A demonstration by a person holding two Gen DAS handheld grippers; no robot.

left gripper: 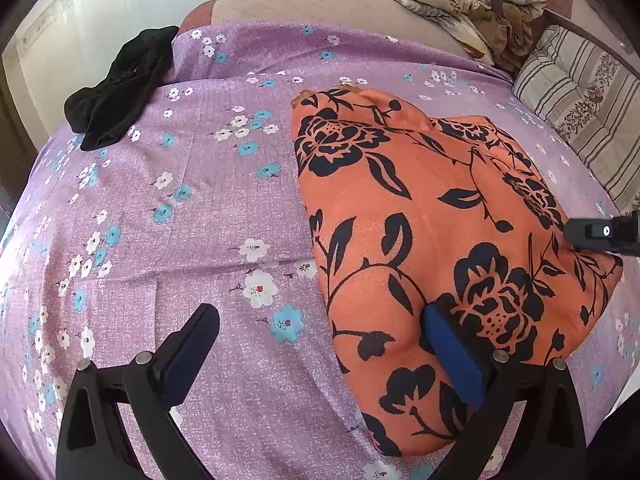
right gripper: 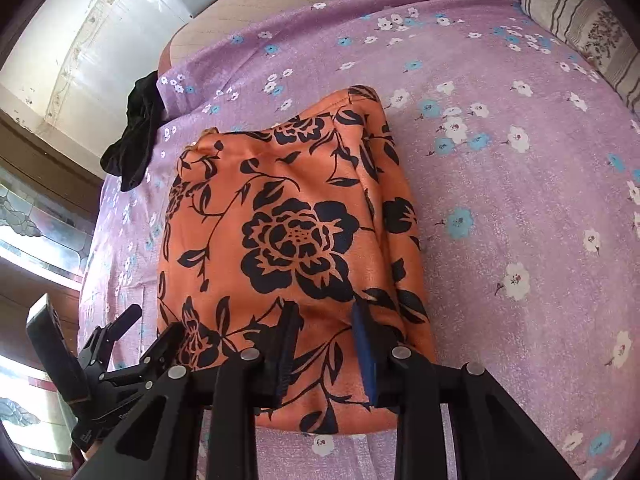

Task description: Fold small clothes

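A folded garment (left gripper: pixel 432 248) lies on the bedsheet (left gripper: pixel 180 220), with a crumpled cloth (left gripper: pixel 120 88) well apart to its left at the bed's edge, a pillow (left gripper: pixel 580 112) to its right, and a heap of fabric (left gripper: pixel 472 0) behind it.

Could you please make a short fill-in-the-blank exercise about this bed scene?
1. The orange garment has a ____ flower print.
2. The sheet under it is ____ with small flowers.
3. The left gripper is wide ____, with only one finger over the orange garment.
4. A crumpled ____ garment lies near the far edge of the bed.

Missing words: black; purple; open; black
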